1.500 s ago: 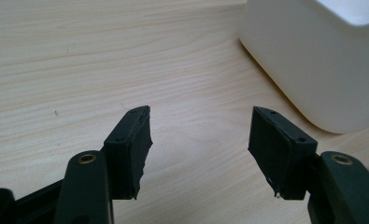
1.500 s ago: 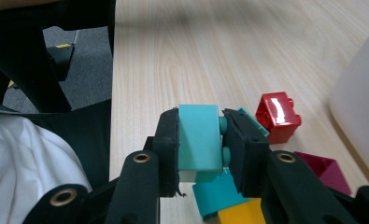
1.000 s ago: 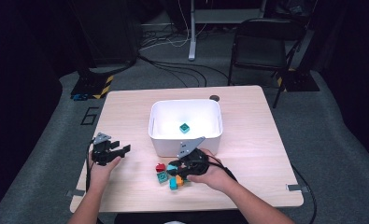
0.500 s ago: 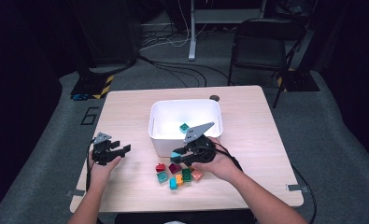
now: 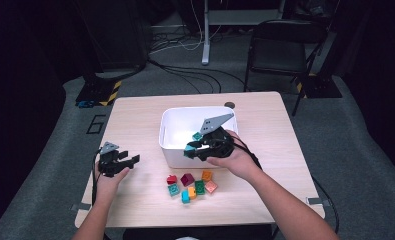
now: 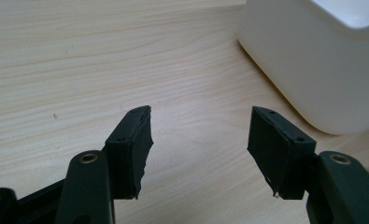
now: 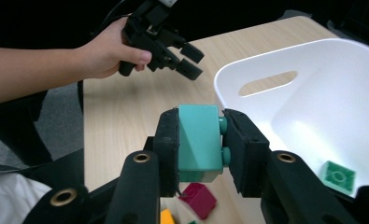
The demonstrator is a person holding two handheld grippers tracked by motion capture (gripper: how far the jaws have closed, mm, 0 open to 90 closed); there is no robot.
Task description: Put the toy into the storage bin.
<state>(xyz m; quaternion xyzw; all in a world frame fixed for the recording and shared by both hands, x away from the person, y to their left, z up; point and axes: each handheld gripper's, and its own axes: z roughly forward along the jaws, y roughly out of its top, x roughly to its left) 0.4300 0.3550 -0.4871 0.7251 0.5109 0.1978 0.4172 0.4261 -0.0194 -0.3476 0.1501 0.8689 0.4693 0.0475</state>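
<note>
One teal brick [image 7: 198,142] sits clamped in the right tongs [image 7: 201,149], raised above the counter [image 5: 135,120] at the near rim of the white bin [image 5: 172,127], at about 6 o'clock from the bin's middle. Pads press its two broad flanks; the studs point sideways toward one pad.

Handling, as judged: light, rigid moulded plastic, smooth and a little slippery, not fragile. Flat opposite sides give the surest hold; a grip across the studs would likely sit unevenly.

One green brick [image 7: 337,176] lies flat on the bin floor.

Seven or so loose bricks [image 5: 191,185] (red, maroon, orange, green, teal, yellow, pink) lie bunched on the counter just beside the bin's near wall, at 6 o'clock. Same make by the look of them, so the same side grip should serve.

Left tongs [image 6: 198,140]: jaws parted wide, nothing between them, resting low over bare counter at 8 o'clock from the bin, well apart from the bricks.
</note>
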